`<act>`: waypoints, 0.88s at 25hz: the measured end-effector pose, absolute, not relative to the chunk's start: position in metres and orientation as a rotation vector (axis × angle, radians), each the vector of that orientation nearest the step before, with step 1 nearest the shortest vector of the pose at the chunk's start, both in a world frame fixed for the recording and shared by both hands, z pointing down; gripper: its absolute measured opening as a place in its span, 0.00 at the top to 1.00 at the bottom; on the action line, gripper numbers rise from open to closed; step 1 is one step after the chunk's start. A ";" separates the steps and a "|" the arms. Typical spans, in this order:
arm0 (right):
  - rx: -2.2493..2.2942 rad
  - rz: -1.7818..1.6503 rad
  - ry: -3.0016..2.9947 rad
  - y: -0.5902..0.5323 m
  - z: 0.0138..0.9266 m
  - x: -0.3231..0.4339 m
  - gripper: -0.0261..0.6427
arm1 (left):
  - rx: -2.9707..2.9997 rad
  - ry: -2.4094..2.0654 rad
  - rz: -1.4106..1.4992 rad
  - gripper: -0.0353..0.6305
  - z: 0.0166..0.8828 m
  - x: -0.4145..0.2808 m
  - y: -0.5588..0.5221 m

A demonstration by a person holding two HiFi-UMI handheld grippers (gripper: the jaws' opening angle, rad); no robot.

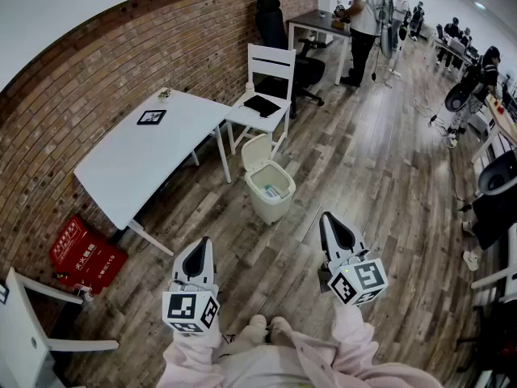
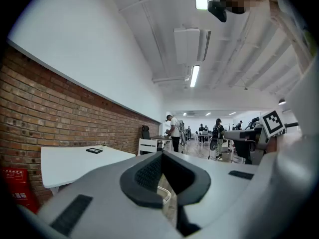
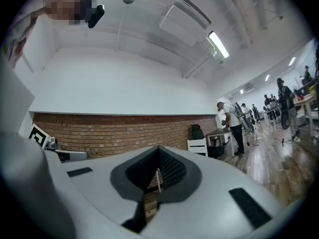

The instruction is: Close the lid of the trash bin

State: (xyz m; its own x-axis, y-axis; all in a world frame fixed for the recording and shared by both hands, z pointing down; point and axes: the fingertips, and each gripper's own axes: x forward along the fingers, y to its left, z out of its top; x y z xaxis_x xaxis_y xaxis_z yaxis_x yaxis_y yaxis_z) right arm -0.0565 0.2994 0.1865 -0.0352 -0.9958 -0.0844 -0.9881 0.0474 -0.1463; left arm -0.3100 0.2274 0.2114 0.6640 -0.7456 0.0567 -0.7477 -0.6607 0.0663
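Observation:
A cream trash bin [image 1: 271,194] stands on the wood floor beside the white table, with its lid [image 1: 257,152] tipped up and back and some rubbish showing inside. Both grippers hover level over the floor, short of the bin and apart from it. My left gripper [image 1: 203,243] is below and left of the bin, its jaws together with nothing in them. My right gripper [image 1: 329,219] is to the bin's right, also shut and empty. In the left gripper view, a bit of the bin's rim [image 2: 164,194] shows just past the left gripper [image 2: 162,154]. The right gripper [image 3: 158,151] faces the brick wall.
A white table [image 1: 153,156] with a tablet [image 1: 151,117] stands along the brick wall. A white chair [image 1: 266,95] is just behind the bin. A red box [image 1: 85,255] sits on the floor at left. People and desks [image 1: 359,14] fill the far end.

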 end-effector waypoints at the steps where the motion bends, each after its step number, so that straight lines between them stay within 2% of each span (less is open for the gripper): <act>1: -2.061 -0.071 2.151 0.300 0.186 -0.055 0.96 | 2.791 -1.253 0.038 0.96 0.211 -0.308 0.227; 15: -2.004 -0.118 2.221 0.306 0.199 -0.044 0.96 | 2.764 -1.237 0.076 0.96 0.220 -0.289 0.238; 18: -1.984 -0.117 2.241 0.308 0.199 -0.041 0.94 | 2.750 -1.238 0.082 0.96 0.223 -0.285 0.246; 22: -1.963 -0.114 2.247 0.313 0.201 -0.038 0.83 | 2.750 -1.246 0.071 0.96 0.223 -0.282 0.255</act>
State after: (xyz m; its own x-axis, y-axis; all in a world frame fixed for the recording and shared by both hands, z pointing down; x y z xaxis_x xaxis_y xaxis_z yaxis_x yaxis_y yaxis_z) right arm -0.0379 0.3132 0.2011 -0.1287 -0.9895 -0.0665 -0.9776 0.1379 -0.1590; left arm -0.2818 0.2549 0.2229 0.6598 -0.7457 0.0926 -0.7514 -0.6535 0.0910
